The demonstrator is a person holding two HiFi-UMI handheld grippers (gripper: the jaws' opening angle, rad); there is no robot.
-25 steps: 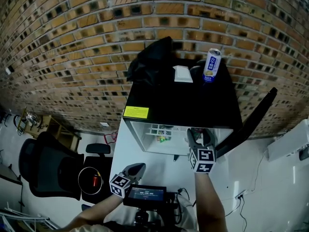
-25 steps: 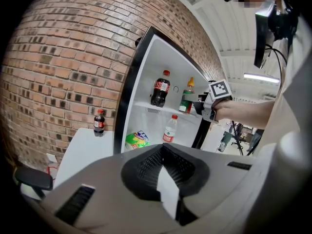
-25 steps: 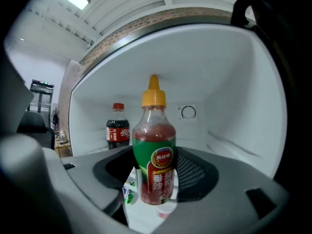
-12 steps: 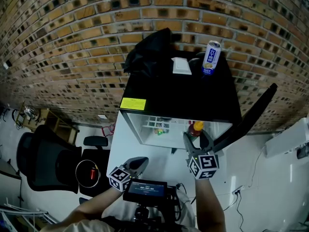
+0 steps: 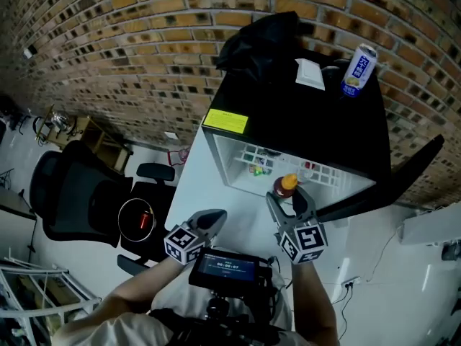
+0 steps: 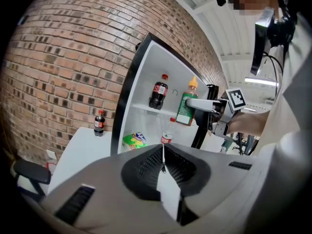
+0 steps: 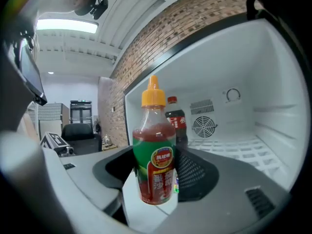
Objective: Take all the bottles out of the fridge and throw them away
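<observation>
Left gripper point(image 5: 209, 222) is clamped shut with nothing in it and hangs low in front of the fridge point(image 5: 288, 121), at about 9 o'clock from the right gripper point(image 5: 288, 196). The right gripper is closed on the orange-capped bottle point(image 5: 287, 184), its jaws set wide around the labelled body, at the open mouth of the fridge, 12 o'clock from the gripper's marker cube. The bottle has a clear plastic body, a green and red wrap label, red liquid up to the shoulder and a pointed orange cap. It is nearly full, so likely has some weight and is top-heavy if tipped. The walls are probably stiff enough, but the glossy label may be slippery. The best hold is mid-body on the label, as now, kept upright; the neck looks too narrow for a sure grip. Inside the fridge, a cola bottle point(image 6: 158, 92) is on the shelf at 12 o'clock from a small clear bottle point(image 6: 167, 136) below.
</observation>
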